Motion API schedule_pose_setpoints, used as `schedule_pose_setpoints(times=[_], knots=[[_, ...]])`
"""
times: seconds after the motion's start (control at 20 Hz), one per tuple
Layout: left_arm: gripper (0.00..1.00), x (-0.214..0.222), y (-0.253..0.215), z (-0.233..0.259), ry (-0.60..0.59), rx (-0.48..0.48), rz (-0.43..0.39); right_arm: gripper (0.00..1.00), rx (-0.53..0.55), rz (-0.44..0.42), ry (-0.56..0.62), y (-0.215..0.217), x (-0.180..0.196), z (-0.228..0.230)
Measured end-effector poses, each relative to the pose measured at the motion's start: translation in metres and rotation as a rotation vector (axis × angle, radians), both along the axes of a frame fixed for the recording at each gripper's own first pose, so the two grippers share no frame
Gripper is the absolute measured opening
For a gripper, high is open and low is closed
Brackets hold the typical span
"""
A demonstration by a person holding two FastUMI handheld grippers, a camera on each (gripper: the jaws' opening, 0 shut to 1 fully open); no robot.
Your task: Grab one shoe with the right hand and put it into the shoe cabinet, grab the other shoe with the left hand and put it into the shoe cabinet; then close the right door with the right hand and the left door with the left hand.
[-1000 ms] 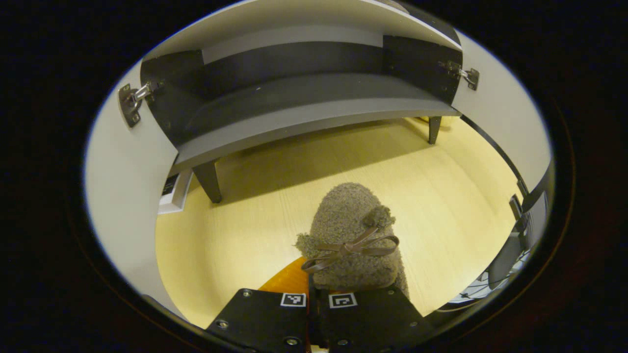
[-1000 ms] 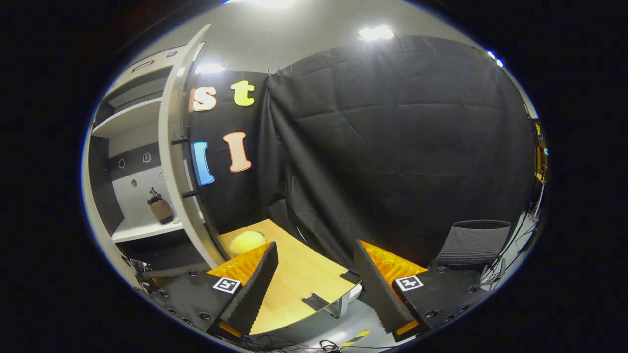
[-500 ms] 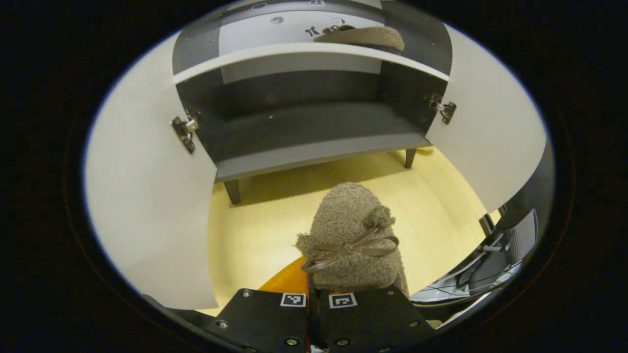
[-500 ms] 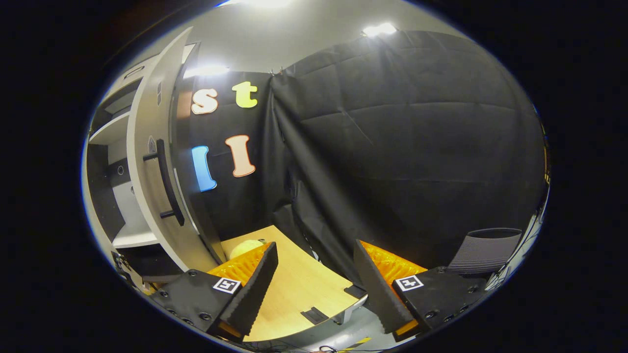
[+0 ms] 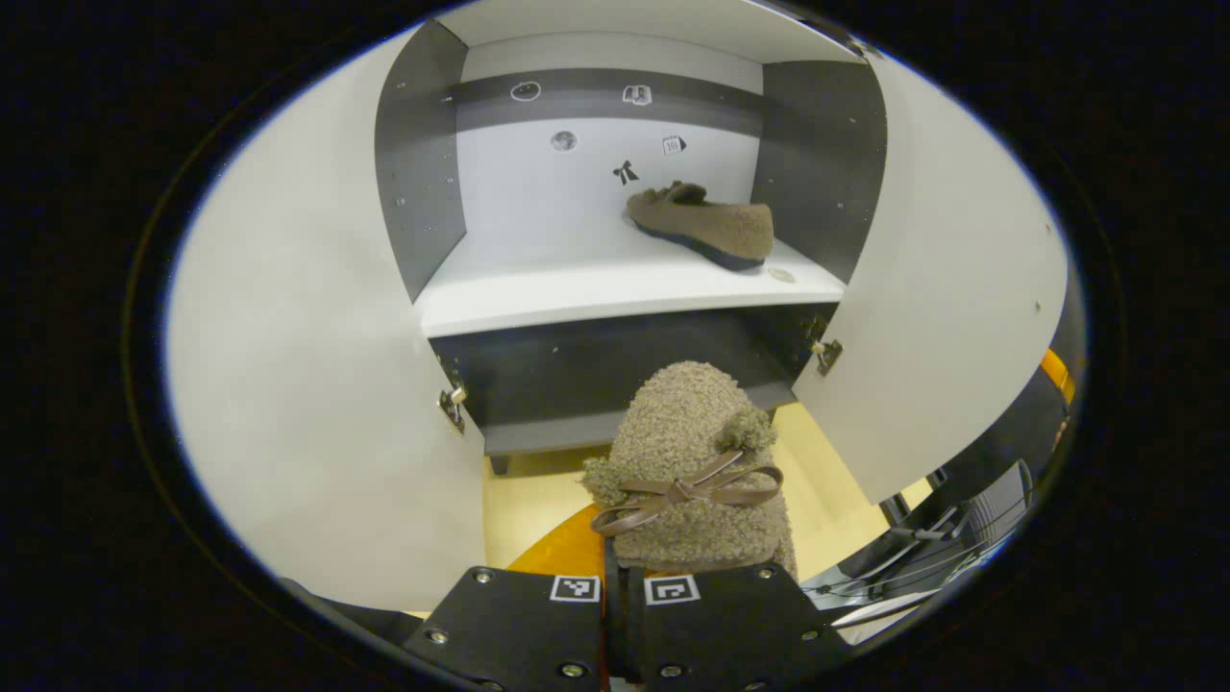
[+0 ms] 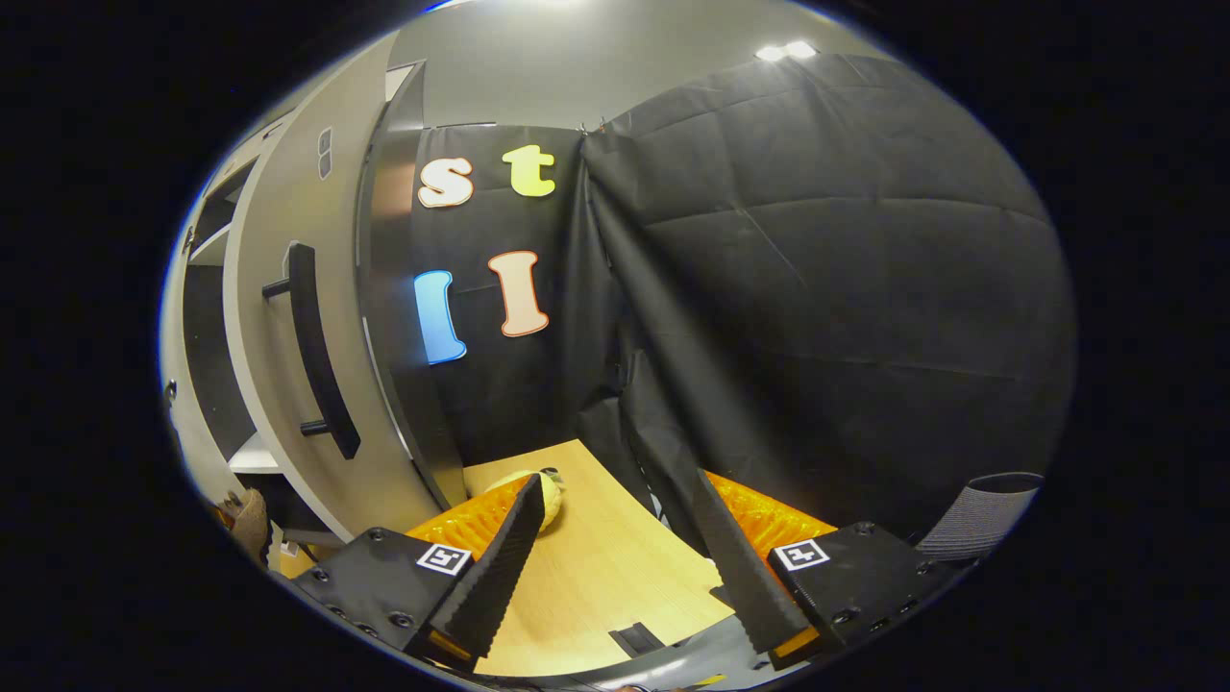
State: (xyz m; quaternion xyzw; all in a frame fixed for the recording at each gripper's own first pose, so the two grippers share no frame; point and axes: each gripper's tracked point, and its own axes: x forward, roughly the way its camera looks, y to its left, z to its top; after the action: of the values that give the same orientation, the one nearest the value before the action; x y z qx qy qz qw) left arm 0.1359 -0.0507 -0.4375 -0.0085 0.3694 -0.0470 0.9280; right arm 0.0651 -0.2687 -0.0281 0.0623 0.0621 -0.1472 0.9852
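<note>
The second shoe point(image 5: 692, 461) is gripped between the closed fingers of the left hand-held gripper point(image 5: 623, 596) and has been raised from desk level to face the white shelf point(image 5: 577, 288), where the first shoe point(image 5: 701, 223) lies. The right hand-held gripper point(image 6: 615, 548) is held wide open, empty, near the right door's handle point(image 6: 312, 351). No legible writing is seen.

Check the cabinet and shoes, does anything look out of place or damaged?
Nothing stands out. One shoe sits flat on the white shelf to the right; the other shoe is in the left hand-held gripper. Both doors are open.
</note>
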Motion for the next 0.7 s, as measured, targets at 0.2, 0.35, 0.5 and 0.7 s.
schedule_pose_setpoints(times=[0.2, 0.35, 0.5, 0.7], knots=[[0.02, 0.008, 0.005, 0.004, -0.045, 0.033, 0.03, 0.99, 0.028, 0.059, 0.035, 0.013, 0.011, -0.023], [0.02, 0.017, 0.01, 0.007, -0.096, 0.065, 0.053, 0.99, 0.047, 0.056, 0.038, 0.011, 0.008, -0.028], [0.02, 0.037, 0.016, 0.017, -0.125, 0.065, 0.092, 0.98, 0.026, 0.04, 0.038, 0.011, 0.003, -0.031], [0.02, 0.101, 0.033, 0.032, -0.172, 0.074, 0.132, 0.99, -0.013, 0.031, 0.033, 0.012, -0.009, -0.028]])
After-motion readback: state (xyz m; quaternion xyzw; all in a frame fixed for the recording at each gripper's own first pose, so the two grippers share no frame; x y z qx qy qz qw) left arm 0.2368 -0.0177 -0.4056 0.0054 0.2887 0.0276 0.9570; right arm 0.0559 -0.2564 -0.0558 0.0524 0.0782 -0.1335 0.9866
